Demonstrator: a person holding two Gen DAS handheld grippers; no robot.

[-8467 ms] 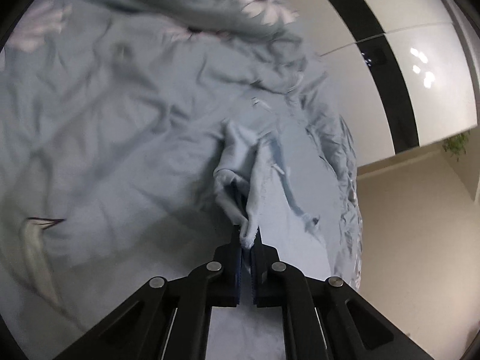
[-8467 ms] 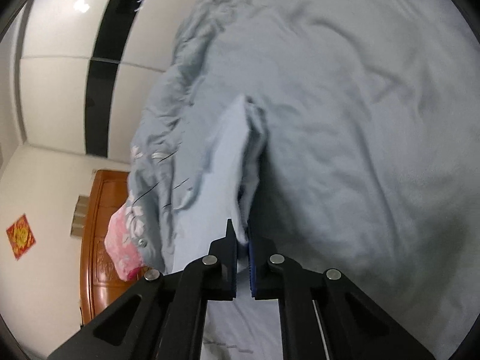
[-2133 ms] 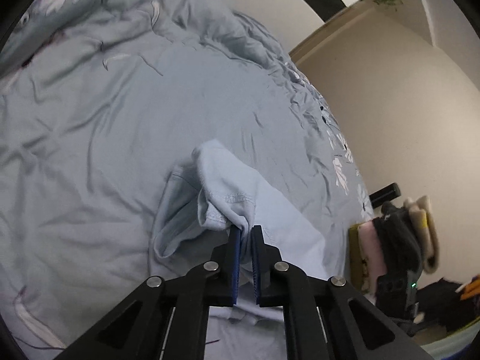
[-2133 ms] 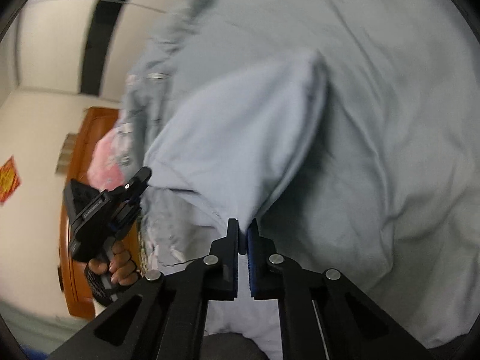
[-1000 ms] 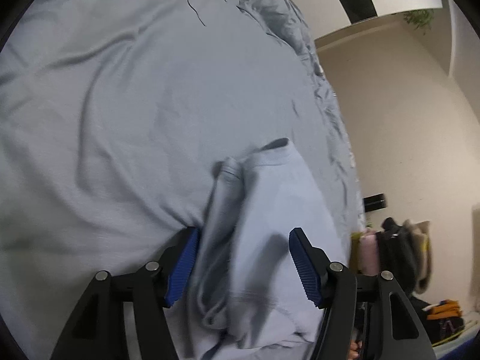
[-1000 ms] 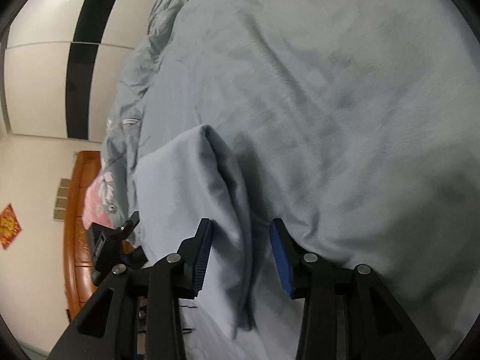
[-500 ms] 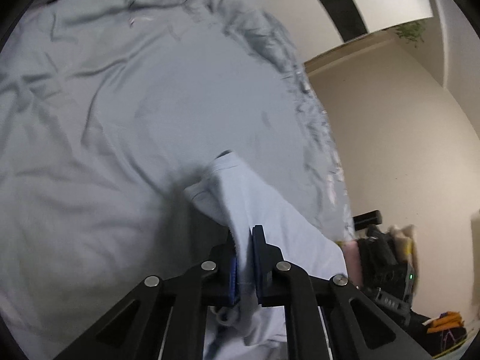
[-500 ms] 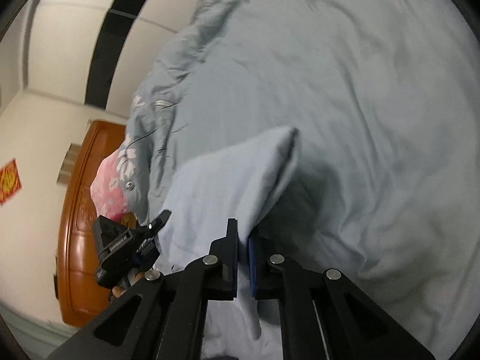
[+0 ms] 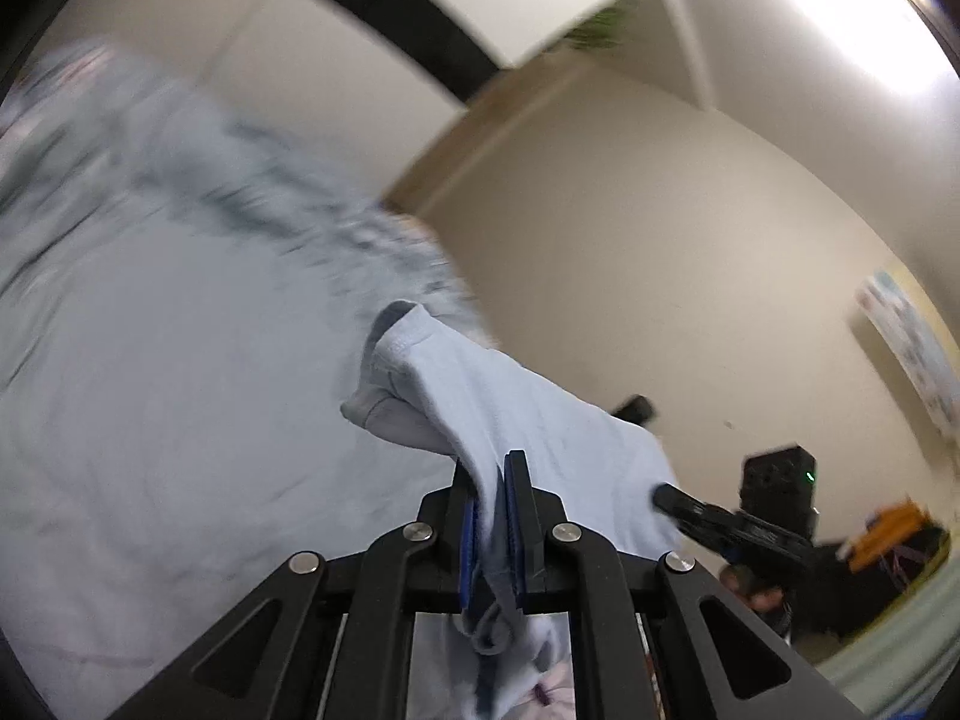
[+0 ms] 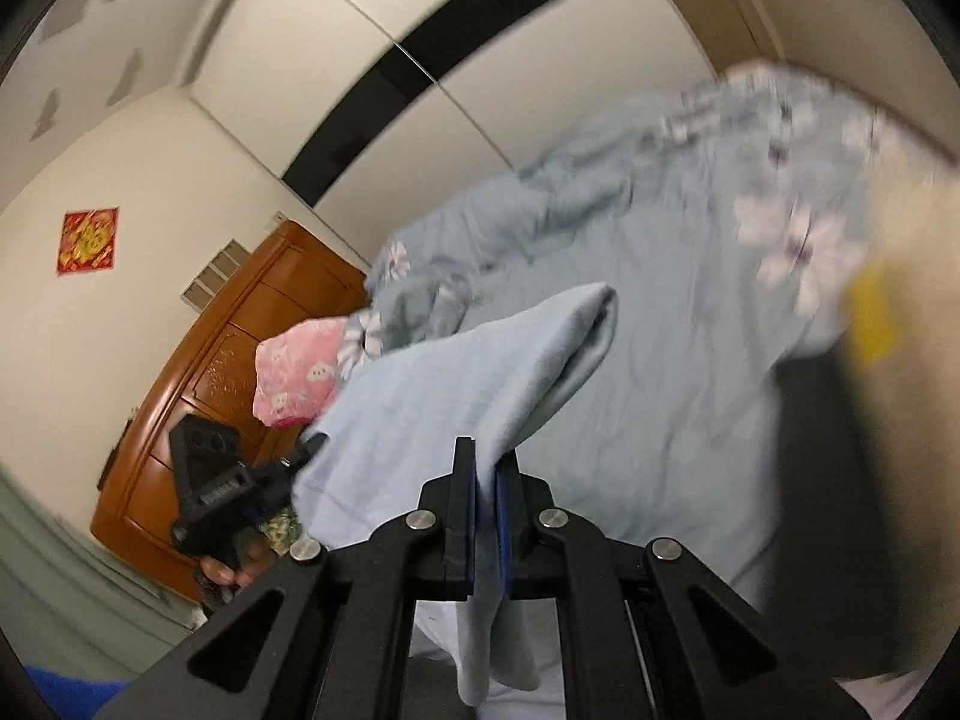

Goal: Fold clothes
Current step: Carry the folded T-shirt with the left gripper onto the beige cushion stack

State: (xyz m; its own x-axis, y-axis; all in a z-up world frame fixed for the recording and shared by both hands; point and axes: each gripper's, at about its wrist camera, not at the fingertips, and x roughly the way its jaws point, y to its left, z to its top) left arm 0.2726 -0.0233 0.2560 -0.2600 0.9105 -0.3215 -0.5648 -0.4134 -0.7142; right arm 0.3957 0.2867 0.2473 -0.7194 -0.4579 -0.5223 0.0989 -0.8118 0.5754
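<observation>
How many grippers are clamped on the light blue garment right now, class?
2. The left gripper is shut on one end of the light blue garment, and the right gripper is shut on the other end, so the cloth hangs between them above the bed.

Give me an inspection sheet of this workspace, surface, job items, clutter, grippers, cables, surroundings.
Surface: bed under a rumpled grey-blue floral cover, blurred.
Job's things: light blue garment lifted off the bed, held at two spots, sagging between them.
Clutter: pink pillow at the bed's far edge.
Grippers: left gripper shut on the garment; right gripper shut on the garment.
Cables: nothing seen.
Surroundings: wooden cabinet, red wall decoration, white wardrobe with a black stripe, beige wall.
</observation>
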